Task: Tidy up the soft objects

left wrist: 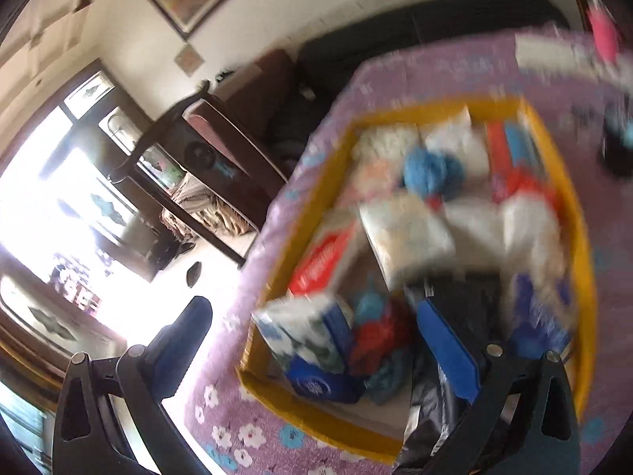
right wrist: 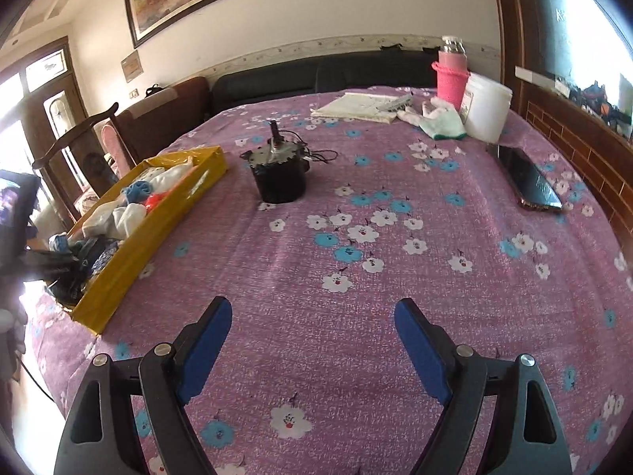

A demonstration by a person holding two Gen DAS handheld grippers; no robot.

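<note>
In the left wrist view, the left gripper (left wrist: 312,350) is gaping wide, nothing between its two blue pads, over one yellow tray (left wrist: 577,213) right of centre, its soft objects (left wrist: 433,172) blurring beyond counting. In the right wrist view, the right gripper (right wrist: 312,350) is standing wide and empty over the floral cloth (right wrist: 395,198); the tray is sitting at left, one black pot (right wrist: 279,180) beside it.
</note>
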